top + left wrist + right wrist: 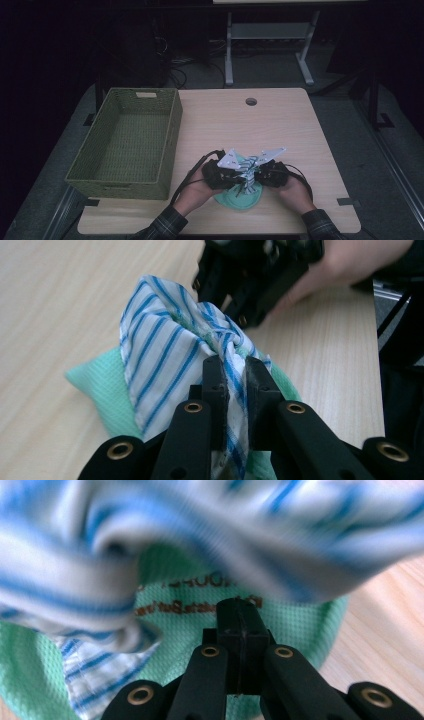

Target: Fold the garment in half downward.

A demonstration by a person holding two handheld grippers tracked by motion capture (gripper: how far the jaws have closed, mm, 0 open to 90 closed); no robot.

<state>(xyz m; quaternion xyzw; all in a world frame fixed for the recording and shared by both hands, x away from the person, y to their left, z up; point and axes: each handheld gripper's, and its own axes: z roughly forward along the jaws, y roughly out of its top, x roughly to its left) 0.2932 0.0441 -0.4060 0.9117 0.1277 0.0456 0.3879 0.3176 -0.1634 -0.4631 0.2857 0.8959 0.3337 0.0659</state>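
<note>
A white cloth with blue stripes (248, 165) is bunched up on a mint-green cloth (240, 199) near the table's front edge. My left gripper (237, 375) is shut on a fold of the striped cloth (160, 340), which runs up between its jaws. The green cloth (95, 380) lies flat beneath. My right gripper (239, 612) is shut, pads together with nothing seen between them. It points at the green cloth (300, 625) under the blurred striped cloth (200, 525). In the high view both grippers (240, 175) (255, 175) meet over the pile.
A green woven basket (170, 145) stands empty at the table's left side. The wooden table (280, 125) has a round cable hole (251, 101) near its far edge. A white desk frame (229, 50) stands on the dark floor beyond.
</note>
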